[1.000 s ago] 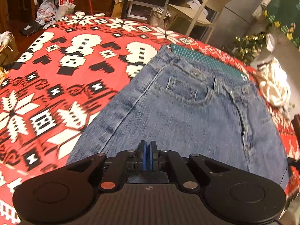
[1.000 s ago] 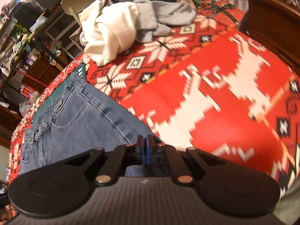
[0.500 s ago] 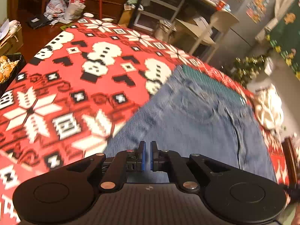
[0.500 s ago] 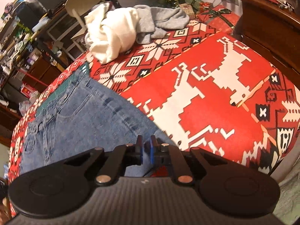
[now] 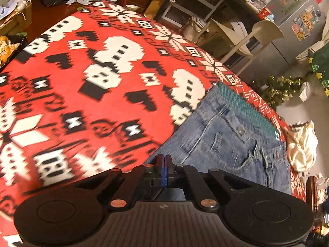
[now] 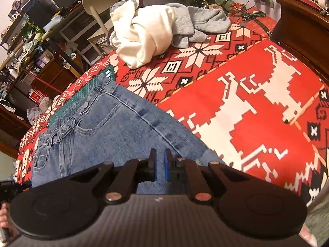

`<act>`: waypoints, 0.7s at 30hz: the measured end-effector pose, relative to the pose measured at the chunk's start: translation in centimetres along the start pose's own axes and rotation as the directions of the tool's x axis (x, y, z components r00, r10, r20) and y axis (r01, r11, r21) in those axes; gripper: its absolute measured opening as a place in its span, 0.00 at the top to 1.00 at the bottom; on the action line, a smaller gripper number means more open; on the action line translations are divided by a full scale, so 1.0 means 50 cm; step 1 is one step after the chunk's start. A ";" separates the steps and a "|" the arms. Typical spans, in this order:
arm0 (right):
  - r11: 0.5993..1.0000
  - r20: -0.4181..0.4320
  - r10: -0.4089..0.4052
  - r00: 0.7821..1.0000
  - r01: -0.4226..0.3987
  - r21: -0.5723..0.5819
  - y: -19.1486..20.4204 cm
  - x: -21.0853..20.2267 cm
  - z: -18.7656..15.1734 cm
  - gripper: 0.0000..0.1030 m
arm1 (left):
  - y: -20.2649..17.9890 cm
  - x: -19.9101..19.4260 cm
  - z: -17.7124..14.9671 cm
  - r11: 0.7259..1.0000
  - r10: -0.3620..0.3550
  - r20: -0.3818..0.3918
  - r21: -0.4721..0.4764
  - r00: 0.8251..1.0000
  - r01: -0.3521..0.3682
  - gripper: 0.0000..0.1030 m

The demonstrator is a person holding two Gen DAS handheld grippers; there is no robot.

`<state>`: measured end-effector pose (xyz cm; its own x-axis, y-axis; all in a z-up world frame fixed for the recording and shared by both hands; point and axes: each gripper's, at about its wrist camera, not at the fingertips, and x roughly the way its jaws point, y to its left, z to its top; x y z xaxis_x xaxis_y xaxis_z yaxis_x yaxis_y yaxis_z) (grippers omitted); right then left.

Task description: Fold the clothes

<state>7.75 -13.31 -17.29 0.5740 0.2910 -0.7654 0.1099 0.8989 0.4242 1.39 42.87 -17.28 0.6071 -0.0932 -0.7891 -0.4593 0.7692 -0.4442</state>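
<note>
Jeans (image 6: 107,127) lying flat on red blanket (image 6: 257,103), waistband at far end over green mat (image 5: 246,111).

My left gripper (image 5: 164,162): fingers pressed together, can't tell if denim is pinched. Right gripper (image 6: 160,160): small gap, nothing in it.

Worry: one-sided pull skews the fold. Legs cut off by gripper bodies, left view smeared.

A red patterned cover (image 6: 257,107) carried everything. Jeans (image 6: 107,131) lay flat on it, their waistband over a green mat (image 6: 82,96). Beyond the jeans, near the cover's far edge, sat a white garment (image 6: 144,35) touching a grey one (image 6: 201,22).
</note>
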 end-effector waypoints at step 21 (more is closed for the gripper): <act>0.993 -0.026 -0.004 1.000 0.001 -0.119 0.035 0.002 0.016 0.85 | 0.036 -0.101 -0.058 0.995 0.046 -0.014 0.092 0.999 -0.045 0.98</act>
<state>8.66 -11.96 -16.20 0.5524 0.2955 -0.7795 0.0130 0.9319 0.3624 -4.40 42.89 -15.35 0.5762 -0.0664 -0.8146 -0.4243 0.8276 -0.3676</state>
